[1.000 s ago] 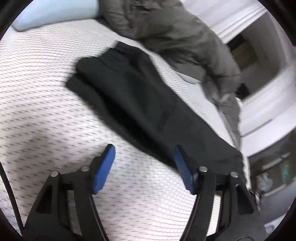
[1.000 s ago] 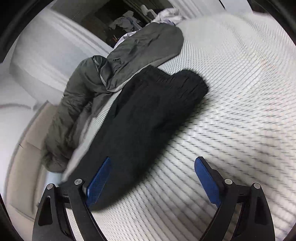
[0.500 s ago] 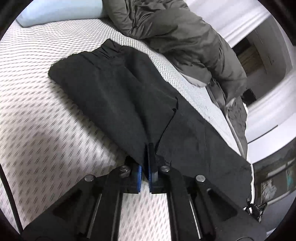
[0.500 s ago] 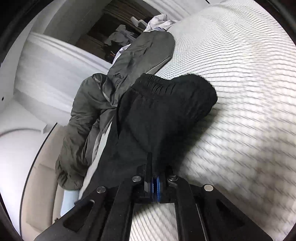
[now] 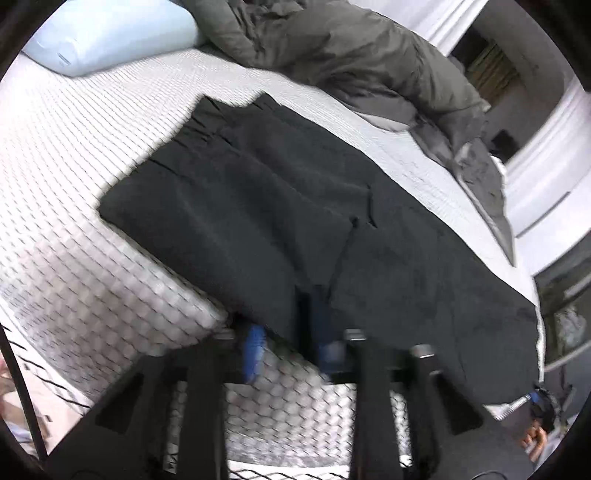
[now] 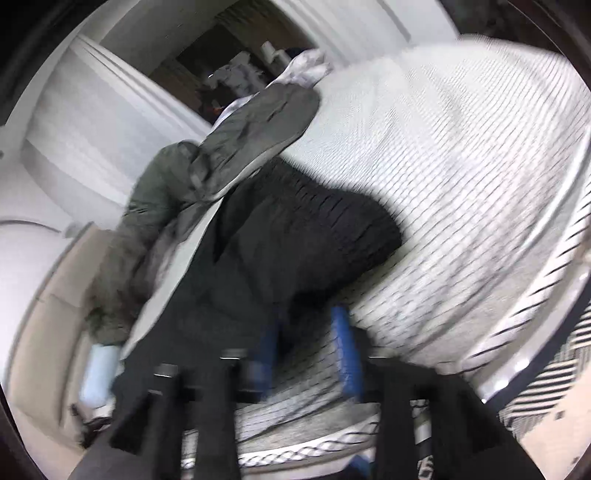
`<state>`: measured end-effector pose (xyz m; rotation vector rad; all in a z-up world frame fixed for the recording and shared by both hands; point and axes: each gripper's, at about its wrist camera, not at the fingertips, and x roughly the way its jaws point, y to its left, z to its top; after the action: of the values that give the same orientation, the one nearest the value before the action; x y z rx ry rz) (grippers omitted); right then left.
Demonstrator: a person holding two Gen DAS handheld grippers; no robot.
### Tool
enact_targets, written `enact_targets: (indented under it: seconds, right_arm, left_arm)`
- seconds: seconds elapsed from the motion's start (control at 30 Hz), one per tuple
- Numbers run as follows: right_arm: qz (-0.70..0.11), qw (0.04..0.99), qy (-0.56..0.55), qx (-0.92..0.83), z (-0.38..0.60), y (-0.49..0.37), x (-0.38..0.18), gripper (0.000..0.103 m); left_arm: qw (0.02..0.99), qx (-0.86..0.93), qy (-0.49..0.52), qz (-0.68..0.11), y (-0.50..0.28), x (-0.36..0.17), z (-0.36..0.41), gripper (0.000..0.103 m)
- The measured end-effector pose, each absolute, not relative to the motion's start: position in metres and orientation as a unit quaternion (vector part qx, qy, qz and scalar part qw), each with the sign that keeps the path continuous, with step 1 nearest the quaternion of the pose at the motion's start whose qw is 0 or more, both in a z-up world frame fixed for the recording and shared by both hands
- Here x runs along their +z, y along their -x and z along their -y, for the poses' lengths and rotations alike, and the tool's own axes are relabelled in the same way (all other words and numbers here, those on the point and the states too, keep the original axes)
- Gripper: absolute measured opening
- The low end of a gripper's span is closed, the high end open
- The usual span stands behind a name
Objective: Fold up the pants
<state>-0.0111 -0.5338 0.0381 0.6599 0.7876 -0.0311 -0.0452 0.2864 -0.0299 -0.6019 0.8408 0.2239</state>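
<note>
Black pants (image 5: 295,206) lie flat on the white quilted mattress (image 5: 74,258), waistband at the far end. Their near edge reaches the mattress's front edge. My left gripper (image 5: 291,350) sits at that edge with its jaws opening. The hem hangs loosely between the blue pads (image 5: 253,350), and they do not press on it. In the right wrist view the pants (image 6: 295,251) run away from my right gripper (image 6: 306,354). Its jaws are opening too, and a fold of black cloth sits between its pads (image 6: 345,354) without being pinched. Both views are blurred.
A crumpled grey duvet (image 5: 351,55) lies along the far side of the bed, touching the pants' waistband in the right wrist view (image 6: 258,125). A pale blue pillow (image 5: 110,33) is at the far left. The striped floor (image 6: 554,387) shows past the mattress edge.
Both grippers came down open over the pants' near edge and shut on it. They then drew back toward the front of the bed, dragging the pants along, and their jaws have now parted.
</note>
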Motion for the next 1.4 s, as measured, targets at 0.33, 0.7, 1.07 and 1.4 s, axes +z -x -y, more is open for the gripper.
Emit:
enact_targets:
  seconds: [0.33, 0.7, 1.07, 1.4]
  right_arm:
    - [-0.344, 0.918, -0.195, -0.008, 0.522, -0.009, 0.094, 0.088]
    - [-0.368, 0.914, -0.169, 0.01, 0.485, -0.055, 0.086, 0.088]
    - [-0.373, 0.91, -0.179, -0.007, 0.492, -0.059, 0.077, 0.088]
    - [-0.366, 0.91, -0.19, -0.026, 0.502, -0.056, 0.078, 0.088]
  left_arm:
    - [0.885, 0.15, 0.224, -0.379, 0.018, 0.013, -0.338, 0.083]
    - [0.887, 0.154, 0.19, -0.391, -0.058, 0.03, -0.384, 0.093]
    - [0.892, 0.16, 0.113, -0.408, -0.091, 0.016, -0.37, 0.028]
    - [0.928, 0.141, 0.126, -0.323, -0.158, 0.11, -0.362, 0.028]
